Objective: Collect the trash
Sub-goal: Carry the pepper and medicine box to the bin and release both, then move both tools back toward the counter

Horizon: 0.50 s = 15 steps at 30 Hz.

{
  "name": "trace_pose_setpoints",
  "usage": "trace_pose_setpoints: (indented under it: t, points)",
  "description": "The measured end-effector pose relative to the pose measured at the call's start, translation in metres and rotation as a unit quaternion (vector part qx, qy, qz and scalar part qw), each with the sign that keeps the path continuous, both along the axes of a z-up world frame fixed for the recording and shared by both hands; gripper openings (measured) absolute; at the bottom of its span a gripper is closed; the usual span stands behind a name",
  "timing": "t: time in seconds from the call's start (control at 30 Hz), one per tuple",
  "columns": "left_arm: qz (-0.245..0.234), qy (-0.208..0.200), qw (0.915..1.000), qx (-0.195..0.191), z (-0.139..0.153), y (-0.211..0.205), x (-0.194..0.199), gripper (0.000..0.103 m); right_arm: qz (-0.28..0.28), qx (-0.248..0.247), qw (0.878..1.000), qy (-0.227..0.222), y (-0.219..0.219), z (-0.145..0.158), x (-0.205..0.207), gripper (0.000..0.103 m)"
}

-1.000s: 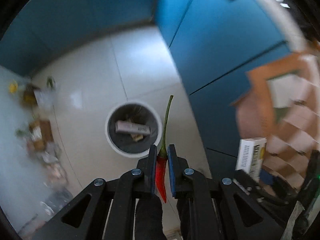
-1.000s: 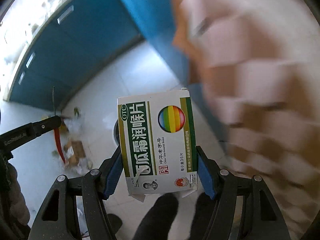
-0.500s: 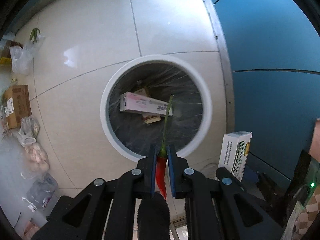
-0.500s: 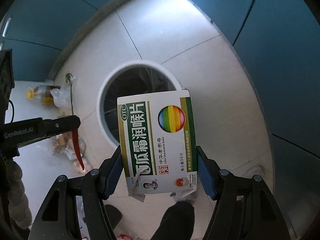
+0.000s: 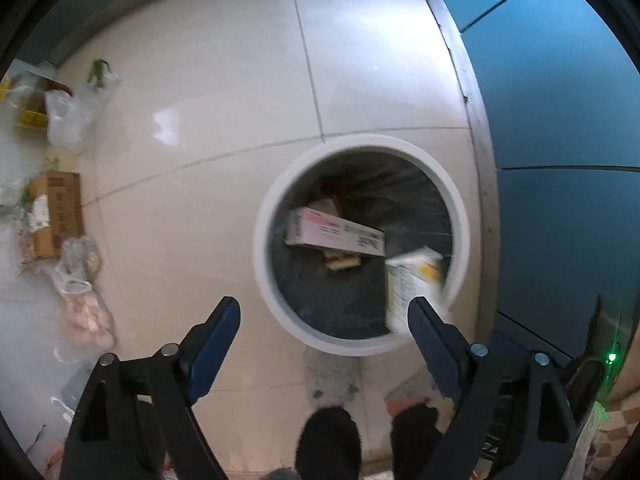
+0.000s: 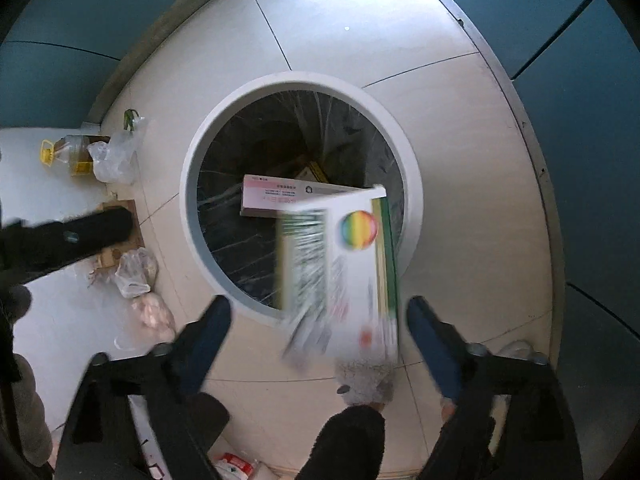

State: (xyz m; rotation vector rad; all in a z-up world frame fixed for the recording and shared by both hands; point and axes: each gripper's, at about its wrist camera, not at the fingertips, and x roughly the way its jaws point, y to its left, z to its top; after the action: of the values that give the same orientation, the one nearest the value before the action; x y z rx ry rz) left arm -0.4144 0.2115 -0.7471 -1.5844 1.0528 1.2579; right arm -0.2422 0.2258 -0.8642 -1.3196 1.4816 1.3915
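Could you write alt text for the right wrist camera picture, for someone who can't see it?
A blurred green-and-white medicine box falls free between the wide-open right gripper, whose jaws have just been opening, toward a white-rimmed bin on a pale tiled floor. A pink carton already lies inside.

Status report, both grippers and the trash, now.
Left gripper and right gripper: jaws just opened, nothing gripped. Medicine box loose, dropping toward trash bin. Chili not in view. Bin mouth unobstructed.
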Motion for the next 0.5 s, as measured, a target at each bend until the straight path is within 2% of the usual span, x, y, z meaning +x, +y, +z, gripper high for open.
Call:
trace_pose_setpoints:
  t: [0.07,0.33,0.5]
  points:
    - [-0.007,0.026,0.9996,0.003,0.005,-0.004,-0.003,0.103,0.004,0.000,1.000,-0.012,-0.003,0.001,0.001,0.103]
    - [-0.001,0.100,0.9938,0.048,0.034,-0.020,-0.015,0.103,0.013,0.023,0.998,-0.052,-0.006,0.017,-0.001,0.103]
    - [-0.001,0.113,0.9924,0.049,0.056,-0.032,-0.013,0.103,0.019,0.043,0.997,-0.066,-0.008,0.044,-0.001,0.103]
